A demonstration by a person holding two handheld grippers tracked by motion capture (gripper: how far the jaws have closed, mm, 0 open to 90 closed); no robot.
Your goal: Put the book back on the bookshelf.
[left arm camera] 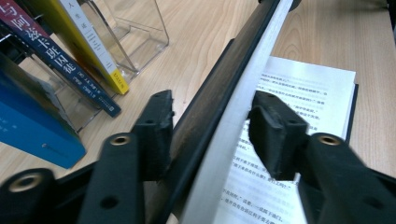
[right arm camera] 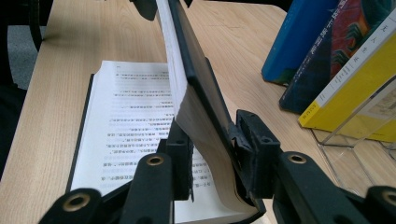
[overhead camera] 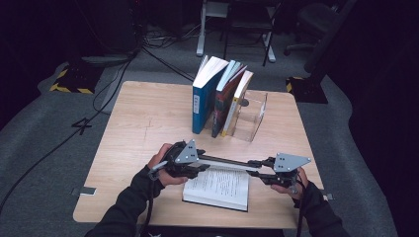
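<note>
Half the open book [overhead camera: 217, 187] stands upright, its printed page flat.

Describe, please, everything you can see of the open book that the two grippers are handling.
The open book lies on the wooden table near the person's edge, its white lower pages, printed with dense text, lying flat. Its dark cover and a thick block of pages stand raised on edge. The left gripper and the right gripper each clamp one end of that raised half. The shelved books stand behind, apart.
</note>
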